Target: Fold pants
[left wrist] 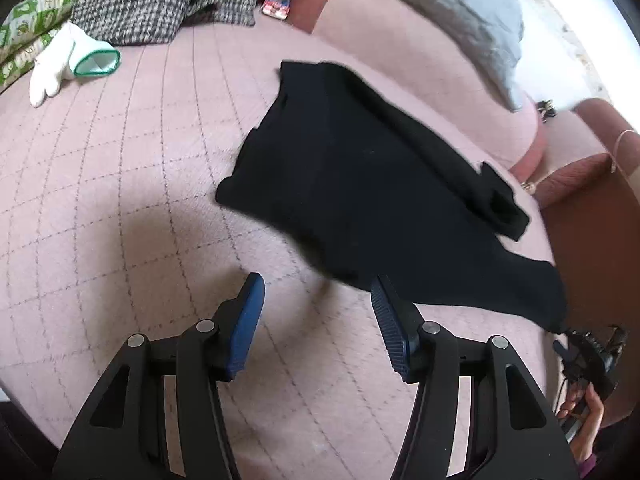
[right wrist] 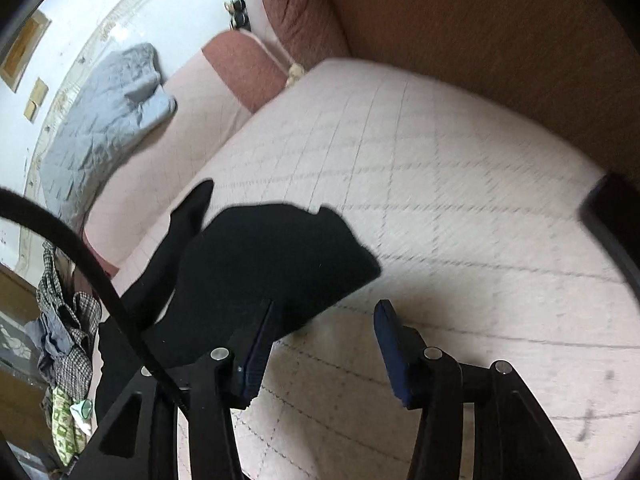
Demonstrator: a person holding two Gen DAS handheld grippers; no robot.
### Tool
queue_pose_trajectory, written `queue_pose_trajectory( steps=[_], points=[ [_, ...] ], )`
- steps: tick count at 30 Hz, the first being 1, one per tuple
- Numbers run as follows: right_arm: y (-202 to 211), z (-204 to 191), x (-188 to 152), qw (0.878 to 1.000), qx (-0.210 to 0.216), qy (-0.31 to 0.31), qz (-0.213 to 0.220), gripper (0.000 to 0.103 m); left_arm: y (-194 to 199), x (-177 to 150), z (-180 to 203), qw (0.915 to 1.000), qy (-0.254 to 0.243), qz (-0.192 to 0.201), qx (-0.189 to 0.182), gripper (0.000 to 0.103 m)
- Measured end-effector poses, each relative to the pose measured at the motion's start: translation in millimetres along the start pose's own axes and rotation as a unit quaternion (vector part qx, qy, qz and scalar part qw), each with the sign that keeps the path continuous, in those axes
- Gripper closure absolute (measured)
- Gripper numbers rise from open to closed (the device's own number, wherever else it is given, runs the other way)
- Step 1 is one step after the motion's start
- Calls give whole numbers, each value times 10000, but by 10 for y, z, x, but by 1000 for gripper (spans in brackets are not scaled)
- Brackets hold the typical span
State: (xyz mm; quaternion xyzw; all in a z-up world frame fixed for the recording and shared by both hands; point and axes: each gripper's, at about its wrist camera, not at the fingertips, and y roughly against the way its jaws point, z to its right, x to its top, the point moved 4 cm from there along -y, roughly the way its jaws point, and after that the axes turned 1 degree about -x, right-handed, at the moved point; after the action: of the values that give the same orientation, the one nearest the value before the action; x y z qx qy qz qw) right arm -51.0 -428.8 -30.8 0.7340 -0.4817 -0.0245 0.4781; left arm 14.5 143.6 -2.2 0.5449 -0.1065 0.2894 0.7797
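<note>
Black pants (left wrist: 360, 184) lie crumpled on a pink quilted bed (left wrist: 120, 184), at one o'clock from the left claw (left wrist: 318, 292), which is spread and empty. The right claw (right wrist: 326, 318), also spread, holds nothing; the pants lie at ten o'clock from it.

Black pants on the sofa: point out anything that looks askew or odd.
The black pants lie diagonally across the quilted pink seat, unevenly bunched, with one dark flap sticking out on the backrest side. Both tools, left and right, are open and holding nothing.
</note>
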Motion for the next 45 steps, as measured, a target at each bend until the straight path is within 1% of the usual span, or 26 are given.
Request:
queue_pose_trajectory(
  steps=[5, 8, 10, 11, 12, 13, 14, 18, 22, 24, 25, 26, 27, 28, 29, 30, 32, 34, 36, 38, 39, 40, 41, 42, 43, 45],
  points=[
    [-110, -23, 64, 9998, 100, -85, 153, 52, -202, 151, 50, 9998, 56, 162, 107, 48],
    [-163, -8, 108, 9988, 251, -274, 324, 53, -393, 307, 120, 9996, 160, 252, 9, 44],
    [-198, -5, 145, 9976, 419, -402, 374, 63, -446, 381, 116, 9992, 233, 328, -21, 44],
    [-216, -5, 159, 9975, 440, -416, 356, 81, -448, 399, 116, 9992, 245, 325, -42, 56],
    [-241, -8, 163, 9976, 488, -423, 268, 87, -448, 416, 119, 9992, 248, 294, -88, 73],
    [-231, -9, 161, 9974, 518, -441, 231, 87, -458, 424, 121, 9994, 245, 140, -204, 89],
    [-199, -11, 163, 9974, 518, -440, 256, 90, -440, 424, 116, 9990, 286, 49, -345, 89],
    [143, -108, 149, 9976, 458, -84, 504, 91, -123, 417, 155, 9975, 196, 109, -673, 90],
    [528, -165, 41, 9974, 454, 201, 520, 92, 198, 282, 180, 9979, -217, 106, -603, 90],
    [666, -164, -57, 9973, 258, 502, 480, 92, 193, 191, 140, 9982, -339, -7, -499, 90],
    [669, -143, -94, 9970, 26, 640, 434, 92, 133, 134, 83, 9985, -353, -98, -405, 90],
    [602, -100, -145, 9958, -348, 805, 279, 91, 74, 98, 30, 9990, -286, -162, -318, 90],
    [525, -54, -175, 9950, -541, 829, 85, 91, 9, 63, -30, 9991, -166, -282, -259, 90],
    [445, -6, -204, 9947, -658, 776, -122, 91, -28, 36, -76, 9987, -36, -426, -290, 89],
    [372, 47, -239, 9939, -790, 681, -362, 91, -13, 32, -92, 9985, 22, -453, -321, 88],
    [362, 56, -244, 9927, -888, 695, -419, 89, 65, 53, -84, 9986, 4, -408, -344, 88],
    [440, 42, -222, 9898, -1112, 846, -261, 86, 192, 77, -53, 9990, -190, -299, -256, 85],
    [626, 4, -129, 9827, -1517, 1054, 131, 84, 369, 99, -45, 9991, -398, -156, -79, 83],
    [801, -56, -49, 9827, -1457, 1054, 440, 83, 485, 125, -60, 9987, -500, -106, -54, 83],
    [913, -192, 25, 9858, -1136, 1075, 616, 82, 601, 184, -87, 9987, -515, -36, -13, 83],
    [923, -284, 51, 9863, -980, 1167, 638, 78, 673, 213, -99, 9985, -537, 53, -20, 81],
    [907, -409, 59, 9861, -829, 1289, 636, 75, 737, 269, -83, 9982, -574, 157, -39, 75],
    [873, -529, 74, 9857, -717, 1389, 631, 67, 791, 332, -60, 9980, -577, 260, -89, 61],
    [810, -668, 82, 9846, -576, 1536, 609, 61, 809, 372, -44, 9978, -560, 321, -139, 51],
    [743, -792, 84, 9837, -465, 1645, 564, 61, 834, 446, -8, 9974, -512, 426, -268, 35],
    [564, -1064, 110, 9828, -159, 1782, 463, 61, 811, 568, 73, 9963, -467, 551, -457, 32]
  ],
)
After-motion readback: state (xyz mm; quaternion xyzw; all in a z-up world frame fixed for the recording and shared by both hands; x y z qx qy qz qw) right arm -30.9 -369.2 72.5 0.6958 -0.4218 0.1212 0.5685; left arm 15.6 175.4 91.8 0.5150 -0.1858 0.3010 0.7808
